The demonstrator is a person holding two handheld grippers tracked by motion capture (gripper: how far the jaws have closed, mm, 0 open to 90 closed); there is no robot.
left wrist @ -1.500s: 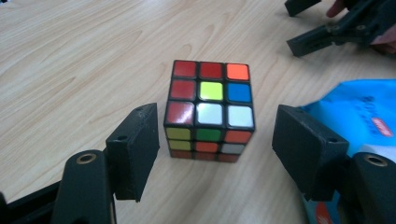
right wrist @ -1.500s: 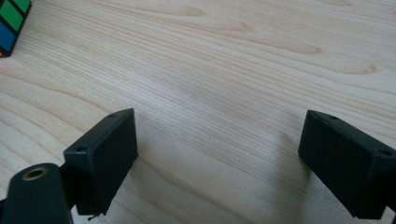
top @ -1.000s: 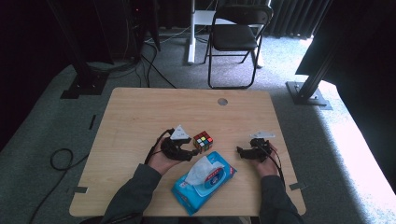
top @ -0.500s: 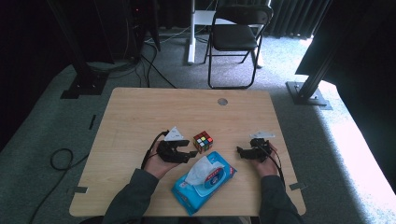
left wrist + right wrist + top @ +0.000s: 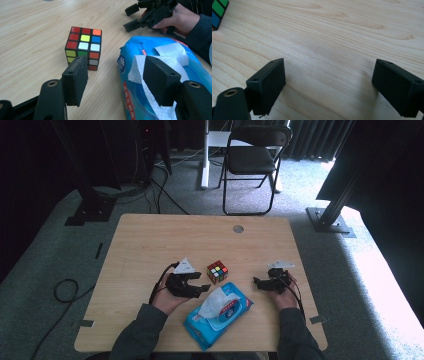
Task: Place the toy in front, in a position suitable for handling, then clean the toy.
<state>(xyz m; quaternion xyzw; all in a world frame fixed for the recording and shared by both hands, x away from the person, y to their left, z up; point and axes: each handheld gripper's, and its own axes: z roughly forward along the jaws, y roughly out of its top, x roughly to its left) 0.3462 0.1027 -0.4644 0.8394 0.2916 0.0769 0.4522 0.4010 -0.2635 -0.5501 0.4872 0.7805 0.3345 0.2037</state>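
The high view looks forward and down on the whole bench [image 5: 150, 245] from the person's side. The left gripper view sits low and close, facing the cube [image 5: 83, 47] and wipes pack [image 5: 140, 82], both also visible from above. The right gripper view skims bare wood, catching the cube's corner [image 5: 218, 11].

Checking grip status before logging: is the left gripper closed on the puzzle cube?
No: the left gripper stands open, with the puzzle cube on the table beyond its jaws.

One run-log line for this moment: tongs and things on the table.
left tongs: open, over wipes pack | right tongs: open, nothing held | puzzle cube: untouched on table
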